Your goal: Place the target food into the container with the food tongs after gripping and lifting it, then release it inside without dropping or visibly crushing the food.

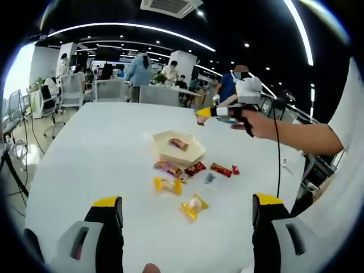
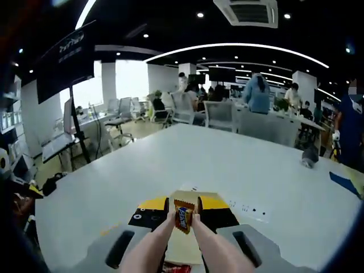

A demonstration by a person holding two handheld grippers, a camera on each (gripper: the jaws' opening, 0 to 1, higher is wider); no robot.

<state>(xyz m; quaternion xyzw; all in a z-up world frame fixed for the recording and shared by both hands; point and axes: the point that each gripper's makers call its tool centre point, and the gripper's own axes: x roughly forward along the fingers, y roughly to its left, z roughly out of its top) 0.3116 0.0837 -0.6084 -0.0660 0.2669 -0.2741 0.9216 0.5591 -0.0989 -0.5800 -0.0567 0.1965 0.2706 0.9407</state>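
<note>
My right claw (image 2: 183, 215) is closed, through a pair of pale tongs (image 2: 170, 239), on a small orange snack packet (image 2: 183, 218) with a blue label. The tong arms run up between my yellow-tipped jaws and pinch the packet at its sides, holding it upright in the air. Directly behind it lies the pale shallow tray (image 2: 185, 245), mostly hidden by the tongs and jaws, so I cannot tell how high the packet hangs above it. A dark red scrap at the bottom edge is cut off and I cannot identify it.

My left claw (image 1: 187, 211) stands wide open with nothing between its jaws. Past it, on the white table (image 1: 102, 148), sits the tray (image 1: 196, 149) with one wrapped snack (image 1: 178, 144) inside. Just in front of the tray lie loose wrapped snacks: two yellow ones (image 1: 194, 207), reddish ones (image 1: 221, 169) and a small bluish one too small to read. From this side the right claw (image 1: 203, 112) shows raised above the table beyond the tray, gripped by a hand (image 1: 259, 124) with a cable hanging from it; the packet is too small to make out there.

The table is broad and bare. Around it is an open office with dark ceiling, curved light strips, chairs, desks and several people standing far off.
</note>
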